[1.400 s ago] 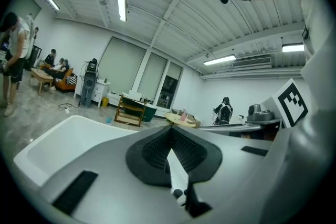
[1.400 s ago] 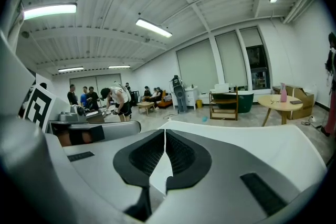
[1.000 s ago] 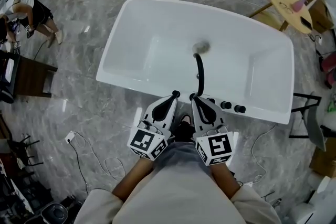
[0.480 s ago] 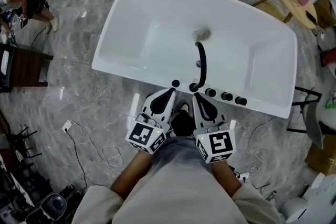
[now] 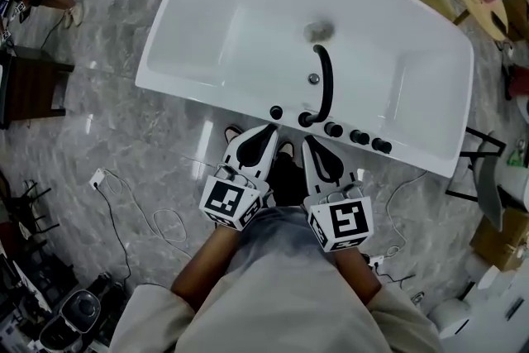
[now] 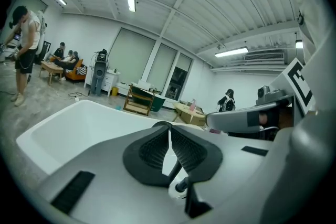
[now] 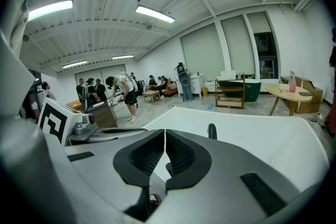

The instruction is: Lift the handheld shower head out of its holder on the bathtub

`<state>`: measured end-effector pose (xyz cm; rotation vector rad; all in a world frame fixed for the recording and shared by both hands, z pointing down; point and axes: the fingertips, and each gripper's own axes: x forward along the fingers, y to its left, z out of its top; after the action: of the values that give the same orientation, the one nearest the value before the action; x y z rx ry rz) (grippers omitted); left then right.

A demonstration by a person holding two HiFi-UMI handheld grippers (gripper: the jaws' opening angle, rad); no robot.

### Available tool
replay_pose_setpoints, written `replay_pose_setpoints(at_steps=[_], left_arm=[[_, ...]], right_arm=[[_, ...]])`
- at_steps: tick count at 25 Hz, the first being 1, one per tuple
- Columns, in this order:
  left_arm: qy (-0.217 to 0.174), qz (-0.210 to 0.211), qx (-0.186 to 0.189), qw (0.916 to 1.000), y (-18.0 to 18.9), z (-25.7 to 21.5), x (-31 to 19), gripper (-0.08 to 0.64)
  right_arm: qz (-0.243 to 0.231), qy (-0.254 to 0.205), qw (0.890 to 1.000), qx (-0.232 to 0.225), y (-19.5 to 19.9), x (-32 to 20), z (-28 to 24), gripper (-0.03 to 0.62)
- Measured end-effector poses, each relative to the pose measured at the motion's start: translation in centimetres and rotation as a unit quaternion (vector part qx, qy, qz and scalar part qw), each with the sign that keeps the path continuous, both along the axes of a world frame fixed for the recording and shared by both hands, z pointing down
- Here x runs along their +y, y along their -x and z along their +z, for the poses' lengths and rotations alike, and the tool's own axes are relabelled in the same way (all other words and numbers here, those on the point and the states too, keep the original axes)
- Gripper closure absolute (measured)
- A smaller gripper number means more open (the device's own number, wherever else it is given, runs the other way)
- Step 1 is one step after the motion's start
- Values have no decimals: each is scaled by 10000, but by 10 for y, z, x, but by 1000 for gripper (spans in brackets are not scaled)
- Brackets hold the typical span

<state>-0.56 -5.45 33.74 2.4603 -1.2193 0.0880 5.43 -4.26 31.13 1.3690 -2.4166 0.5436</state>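
Both my grippers are closed with nothing between the jaws. The left gripper and the right gripper hang side by side, just short of the bathtub's near rim. The black shower head stands in its holder on that rim, just beyond my left jaws and beside the arched spout.

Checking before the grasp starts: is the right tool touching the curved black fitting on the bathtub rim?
Apart. The head view shows a strip of white bathtub rim between the right tool's tip and the curved black fitting's base.
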Motion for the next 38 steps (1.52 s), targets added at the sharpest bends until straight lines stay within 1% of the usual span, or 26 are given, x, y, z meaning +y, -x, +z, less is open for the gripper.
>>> replay_pose_setpoints(at_steps=[14,22,28,36,38], left_arm=[[243,-44,-34,9997,4,48,-5,554],[400,-26,-244,9989,2,84,-5,554],[583,-62,-364,9976,-1,105,-5,553],[759,-109,-382,9963,1,130,-2,552],[853,-133,-372,9956,2,139,-1,521]], right_arm=[[-187,261,9994,160,11,2,27,572],[-201,490,9984,176,10,10,53,573],[-259,488,9981,266,9,4,62,572],[-364,567,9973,291,18,4,74,572],[-373,602,9971,286,19,7,77,572]])
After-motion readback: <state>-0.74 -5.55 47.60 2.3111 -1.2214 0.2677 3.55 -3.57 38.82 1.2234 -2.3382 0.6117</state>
